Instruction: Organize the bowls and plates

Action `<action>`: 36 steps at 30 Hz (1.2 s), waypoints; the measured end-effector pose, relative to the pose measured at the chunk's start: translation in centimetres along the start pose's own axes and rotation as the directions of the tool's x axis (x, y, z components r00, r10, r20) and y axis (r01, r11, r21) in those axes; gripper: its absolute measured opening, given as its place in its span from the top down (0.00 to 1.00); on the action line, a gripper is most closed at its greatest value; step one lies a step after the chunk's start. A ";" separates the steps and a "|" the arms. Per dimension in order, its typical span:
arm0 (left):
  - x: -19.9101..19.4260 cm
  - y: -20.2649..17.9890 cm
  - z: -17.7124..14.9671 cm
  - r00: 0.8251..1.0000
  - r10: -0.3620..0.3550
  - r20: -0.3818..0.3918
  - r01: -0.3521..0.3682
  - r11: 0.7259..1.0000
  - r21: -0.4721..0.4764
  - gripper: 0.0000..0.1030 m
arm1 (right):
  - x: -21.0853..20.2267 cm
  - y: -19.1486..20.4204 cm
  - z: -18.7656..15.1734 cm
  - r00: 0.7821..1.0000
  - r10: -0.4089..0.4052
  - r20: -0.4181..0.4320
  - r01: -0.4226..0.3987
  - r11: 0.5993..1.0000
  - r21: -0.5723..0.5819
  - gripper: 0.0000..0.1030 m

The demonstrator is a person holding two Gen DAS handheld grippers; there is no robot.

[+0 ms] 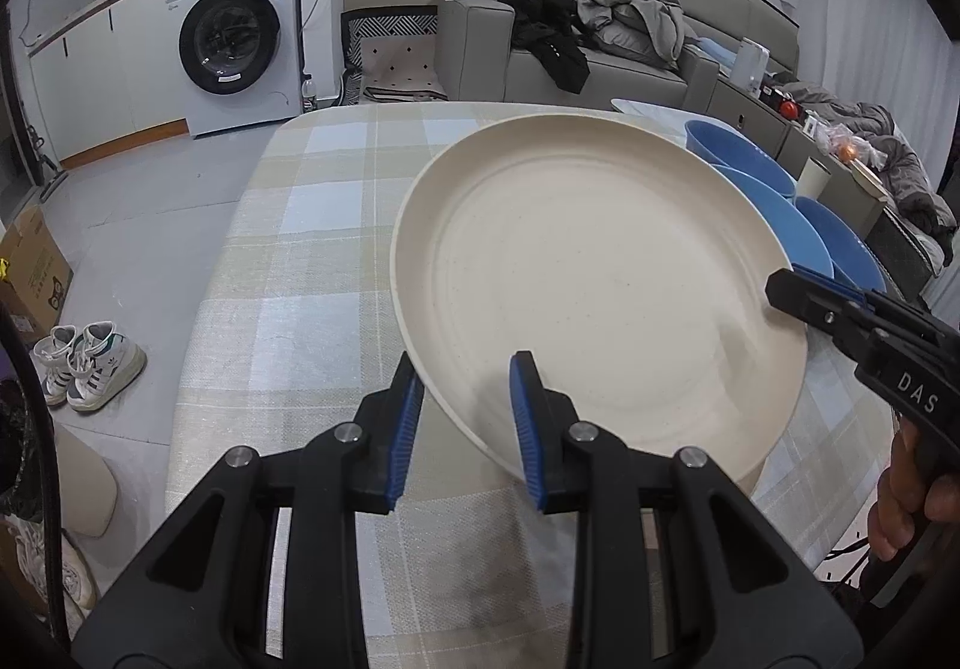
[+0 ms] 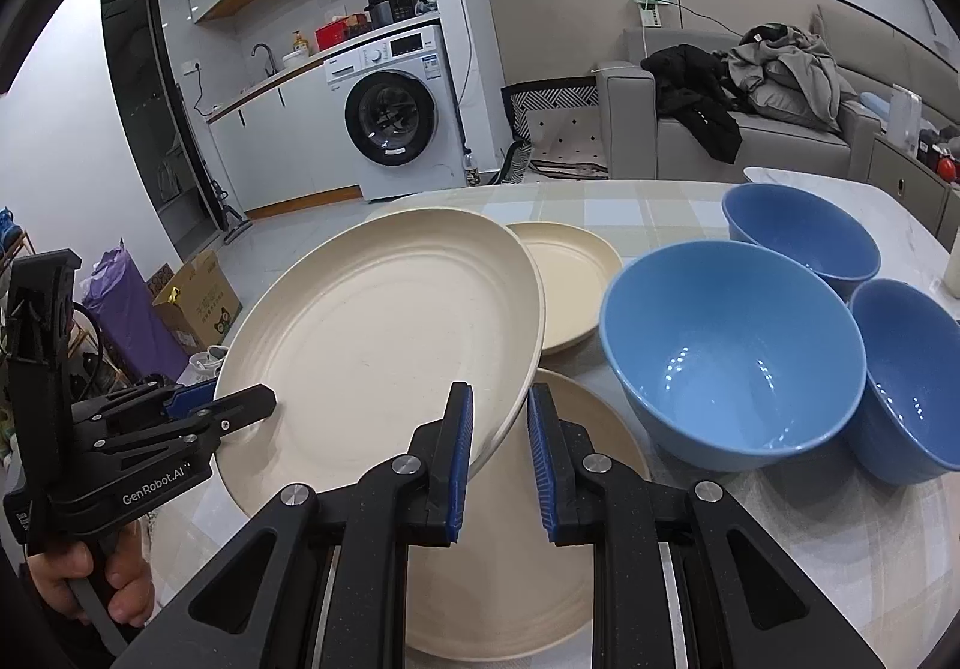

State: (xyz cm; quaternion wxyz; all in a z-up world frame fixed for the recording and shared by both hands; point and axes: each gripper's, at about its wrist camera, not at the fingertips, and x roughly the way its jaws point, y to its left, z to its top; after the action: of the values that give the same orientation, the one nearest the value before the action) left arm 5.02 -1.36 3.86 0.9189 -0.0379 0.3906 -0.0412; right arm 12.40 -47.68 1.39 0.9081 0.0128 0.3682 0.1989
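Left gripper [image 1: 465, 411] and right gripper [image 2: 500, 444] clamped on opposite rims of lifted cream plate [image 2: 384, 345], blue bowls [image 2: 735, 345] just beside.

A cream plate [image 1: 600, 273] sits over a beige, pale-blue and white checked tablecloth [image 1: 312, 225], beside three blue bowls [image 2: 732, 345], between black grippers with blue pads [image 1: 405, 423].

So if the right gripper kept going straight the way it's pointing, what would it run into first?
The right gripper already clamps the large cream plate; past its rim, probably the small cream plate, though depth is unclear.
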 end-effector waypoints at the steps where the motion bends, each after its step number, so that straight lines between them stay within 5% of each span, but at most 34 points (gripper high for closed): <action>1: 0.0 -0.1 0.0 1.000 -0.002 -0.002 0.002 1.000 0.004 0.75 | -0.1 -0.1 -0.2 1.000 -0.002 0.000 0.002 1.000 0.005 0.81; 36: 2.9 -1.7 -1.0 0.995 0.011 -0.096 0.003 0.989 0.148 0.74 | -1.2 -1.8 -4.3 0.997 -0.055 -0.054 0.055 0.998 0.008 0.80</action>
State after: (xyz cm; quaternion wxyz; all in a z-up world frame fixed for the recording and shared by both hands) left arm 6.25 -3.42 1.27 0.8992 0.0332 0.4306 -0.0699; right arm 9.33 -50.29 -1.27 0.9030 0.0019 0.3935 0.1723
